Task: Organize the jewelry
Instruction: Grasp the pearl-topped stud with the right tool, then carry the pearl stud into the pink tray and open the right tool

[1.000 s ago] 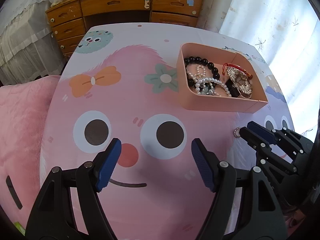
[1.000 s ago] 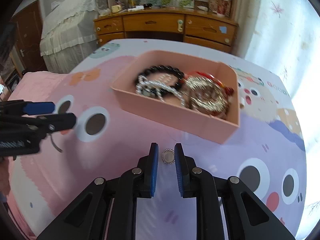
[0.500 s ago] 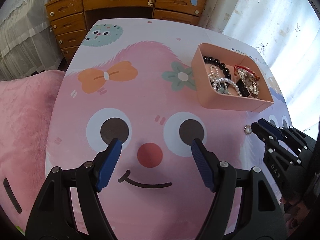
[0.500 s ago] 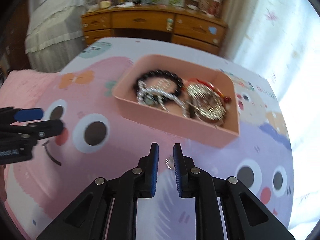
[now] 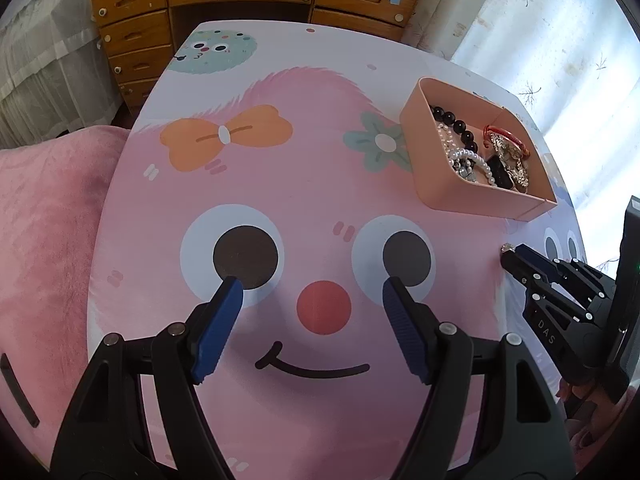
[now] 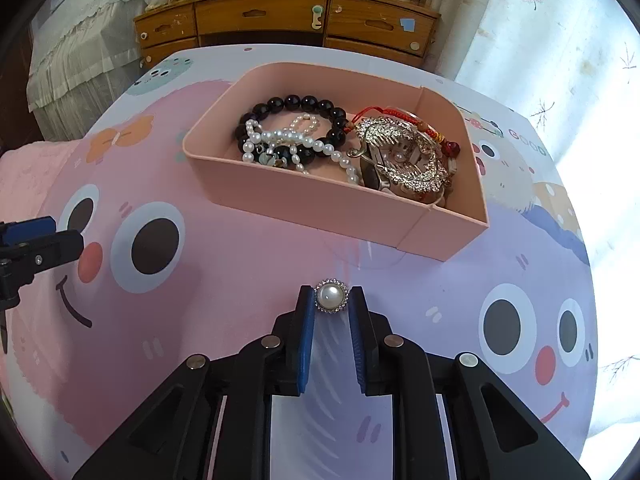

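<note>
Right gripper [image 6: 331, 302] clamps a round pearl brooch with a sparkly rim [image 6: 331, 297].
Its jaws pinch the brooch just above the cartoon-print desk [image 6: 248, 264], near the pink plastic jewelry tray [image 6: 320, 200]; the left gripper [image 5: 312, 300] hovers, jaws wide apart.

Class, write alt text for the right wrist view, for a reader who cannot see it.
The right claw grips a round pearl brooch between its blue pads, near a pink tray on a cartoon-printed tablecloth. The tray holds a black bead bracelet, pearl strands and other jewelry.
</note>
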`<state>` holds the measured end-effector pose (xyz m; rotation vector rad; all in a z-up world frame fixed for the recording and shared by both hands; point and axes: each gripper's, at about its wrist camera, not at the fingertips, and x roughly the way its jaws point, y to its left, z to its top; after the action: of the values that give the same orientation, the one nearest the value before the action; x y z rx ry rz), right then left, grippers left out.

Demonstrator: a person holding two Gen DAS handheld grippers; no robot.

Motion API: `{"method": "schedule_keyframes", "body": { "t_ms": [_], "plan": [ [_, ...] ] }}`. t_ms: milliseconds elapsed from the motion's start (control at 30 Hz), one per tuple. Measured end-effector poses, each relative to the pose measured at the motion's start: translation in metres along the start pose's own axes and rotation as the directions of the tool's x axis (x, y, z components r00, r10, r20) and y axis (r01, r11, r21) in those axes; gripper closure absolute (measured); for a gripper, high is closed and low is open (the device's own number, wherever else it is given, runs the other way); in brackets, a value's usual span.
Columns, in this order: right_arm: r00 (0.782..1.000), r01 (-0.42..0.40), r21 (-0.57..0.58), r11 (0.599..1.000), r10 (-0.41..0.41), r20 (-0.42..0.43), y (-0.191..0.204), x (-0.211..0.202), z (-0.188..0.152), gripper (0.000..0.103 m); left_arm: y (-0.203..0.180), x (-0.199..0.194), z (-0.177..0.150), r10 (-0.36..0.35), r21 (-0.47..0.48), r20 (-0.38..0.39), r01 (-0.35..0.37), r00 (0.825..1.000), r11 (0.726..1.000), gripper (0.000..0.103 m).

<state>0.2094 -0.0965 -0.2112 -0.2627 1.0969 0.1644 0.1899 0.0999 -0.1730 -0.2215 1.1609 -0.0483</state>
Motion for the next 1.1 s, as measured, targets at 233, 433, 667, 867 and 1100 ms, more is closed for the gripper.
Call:
{"method": "schedule_keyframes", "body": {
  "t_ms": [233, 433, 667, 867, 1100],
  "plan": [
    [1.0, -0.002, -0.004, 1.0, 0.002, 0.009, -0.003, -0.004, -0.001, 0.087, -0.004, 0.001, 0.001, -0.032, 0.011, 0.0, 0.032, 0.999, 0.999, 0.033],
    [0.993, -0.047, -0.034, 0.998, 0.051, 0.109, 0.004, -0.045, 0.014, 0.087, -0.006, -0.002, 0.001, -0.046, 0.021, 0.007, 0.046, 0.999, 0.999, 0.033],
    [0.977, -0.047, 0.045, 0.998, 0.036, 0.211, -0.007, -0.064, 0.061, 0.087, 0.0, -0.011, 0.0, -0.027, -0.003, 0.022, 0.027, 0.999, 1.0, 0.033],
    [0.98, -0.097, 0.101, 0.99, 0.077, 0.182, -0.026, -0.076, 0.084, 0.026, -0.007, -0.058, -0.001, -0.078, -0.009, 0.048, 0.078, 0.996, 0.997, 0.033],
    [0.992, -0.104, 0.075, 0.992, 0.098, 0.077, -0.049, -0.128, 0.022, 0.024, -0.037, -0.12, -0.029, -0.027, -0.019, 0.081, 0.029, 0.996, 0.999, 0.033]
  ]
}}
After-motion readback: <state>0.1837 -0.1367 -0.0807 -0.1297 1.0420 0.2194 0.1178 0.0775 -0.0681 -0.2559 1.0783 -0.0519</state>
